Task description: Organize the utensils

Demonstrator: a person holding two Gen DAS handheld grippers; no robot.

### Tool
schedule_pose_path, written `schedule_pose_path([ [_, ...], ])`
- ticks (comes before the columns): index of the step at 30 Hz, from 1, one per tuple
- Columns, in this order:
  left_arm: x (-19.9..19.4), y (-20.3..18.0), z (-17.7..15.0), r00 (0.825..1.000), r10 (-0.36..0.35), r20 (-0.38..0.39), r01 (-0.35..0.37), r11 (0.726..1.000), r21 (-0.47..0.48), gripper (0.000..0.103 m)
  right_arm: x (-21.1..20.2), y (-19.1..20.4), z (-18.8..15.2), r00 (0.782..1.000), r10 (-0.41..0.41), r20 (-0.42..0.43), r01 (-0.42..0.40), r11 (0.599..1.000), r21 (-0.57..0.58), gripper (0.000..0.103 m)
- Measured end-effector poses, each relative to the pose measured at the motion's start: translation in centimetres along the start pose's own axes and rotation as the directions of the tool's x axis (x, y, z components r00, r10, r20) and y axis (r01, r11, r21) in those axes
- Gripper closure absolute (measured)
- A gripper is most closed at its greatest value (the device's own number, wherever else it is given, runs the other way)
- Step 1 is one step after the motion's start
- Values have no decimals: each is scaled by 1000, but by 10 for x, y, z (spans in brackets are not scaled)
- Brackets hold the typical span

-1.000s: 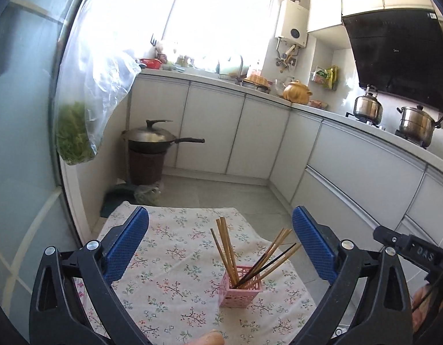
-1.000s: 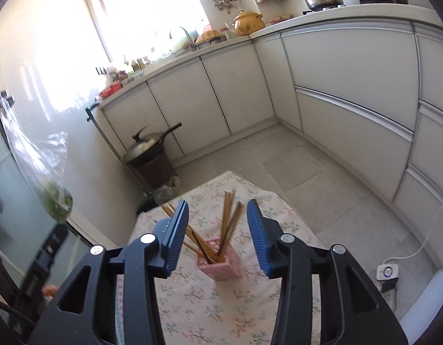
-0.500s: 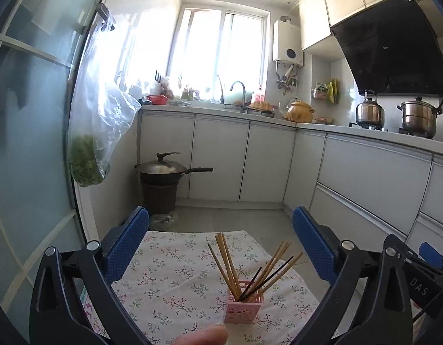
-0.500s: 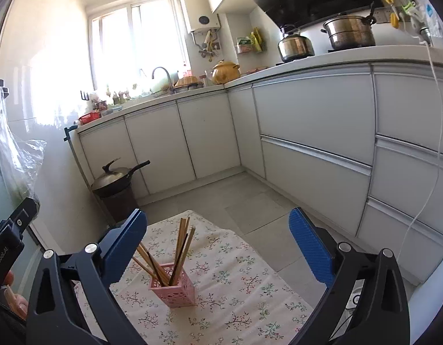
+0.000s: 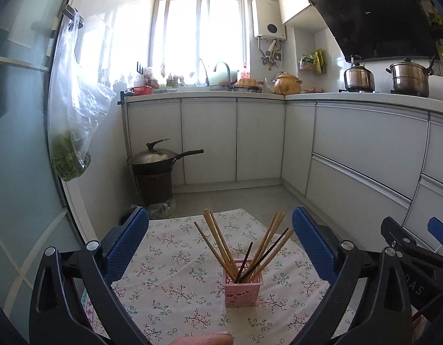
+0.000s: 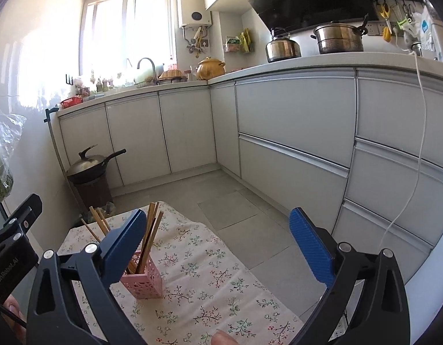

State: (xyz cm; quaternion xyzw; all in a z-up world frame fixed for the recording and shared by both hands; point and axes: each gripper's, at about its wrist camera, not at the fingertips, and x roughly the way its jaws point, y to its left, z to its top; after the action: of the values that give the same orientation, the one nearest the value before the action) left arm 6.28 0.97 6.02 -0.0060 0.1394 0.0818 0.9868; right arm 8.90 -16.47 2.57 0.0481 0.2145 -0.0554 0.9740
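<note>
A pink perforated holder (image 5: 243, 291) stands on a floral tablecloth (image 5: 175, 270) and holds several wooden chopsticks (image 5: 218, 241) and dark ones (image 5: 267, 254), all leaning outward. My left gripper (image 5: 220, 243) is open and empty, raised behind the holder, which sits between its blue pads. My right gripper (image 6: 218, 243) is open and empty; the holder (image 6: 143, 276) lies by its left pad, partly hidden. The chopsticks (image 6: 151, 230) stick up above that pad.
White kitchen cabinets (image 5: 250, 141) run along the back and right. A wok on a brown bin (image 5: 155, 169) stands on the floor by the wall. A bag of greens (image 5: 72, 132) hangs at left. Grey tiled floor (image 6: 250, 212) lies beyond the table edge.
My right gripper opened wide from nearly shut around the chopsticks and pulled back to the right. Both cameras tilted up and back, so the holder sits lower in view.
</note>
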Motion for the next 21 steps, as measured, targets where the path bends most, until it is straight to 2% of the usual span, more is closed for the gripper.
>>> schedule_pose_path([
  [21,19,3,-8,997,-13,-75,12,1000,-18,7,17,-7,-7,997,17,-72,-14,999,42,7],
])
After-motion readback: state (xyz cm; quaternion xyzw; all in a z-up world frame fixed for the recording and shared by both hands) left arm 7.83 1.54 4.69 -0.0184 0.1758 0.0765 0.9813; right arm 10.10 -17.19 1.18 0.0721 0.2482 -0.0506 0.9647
